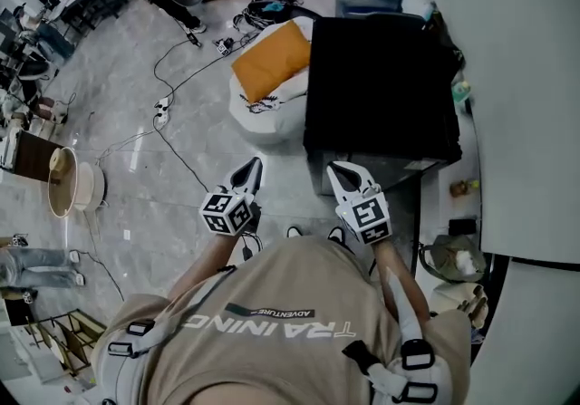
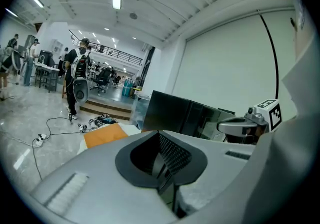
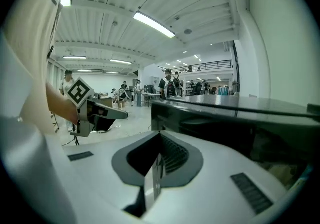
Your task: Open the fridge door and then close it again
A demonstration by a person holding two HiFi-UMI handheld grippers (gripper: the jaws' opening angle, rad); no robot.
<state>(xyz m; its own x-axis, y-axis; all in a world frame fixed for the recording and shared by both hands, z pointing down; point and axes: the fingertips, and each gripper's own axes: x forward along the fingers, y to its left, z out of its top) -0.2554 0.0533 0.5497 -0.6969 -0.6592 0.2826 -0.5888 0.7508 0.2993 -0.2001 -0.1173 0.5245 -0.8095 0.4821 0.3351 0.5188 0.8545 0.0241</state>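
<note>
The fridge (image 1: pixel 381 86) is a low black box in front of me, seen from above in the head view with its door closed. My left gripper (image 1: pixel 248 169) is held out over the floor, just left of the fridge's near corner, touching nothing. My right gripper (image 1: pixel 341 173) hovers at the fridge's near edge, also free of it. Both pairs of jaws are pressed together with nothing between them. The left gripper view shows the fridge (image 2: pixel 180 115) ahead and the right gripper (image 2: pixel 250 125) beside it. In the right gripper view the fridge (image 3: pixel 240 118) fills the right and the left gripper (image 3: pixel 97 112) is at the left.
A white beanbag (image 1: pixel 272 109) with an orange cushion (image 1: pixel 270 59) lies left of the fridge. Cables (image 1: pixel 163 109) trail over the marble floor. A white wall panel (image 1: pixel 526 95) stands right of the fridge, with small clutter (image 1: pixel 453 258) at its foot. A round basket (image 1: pixel 65 181) sits far left.
</note>
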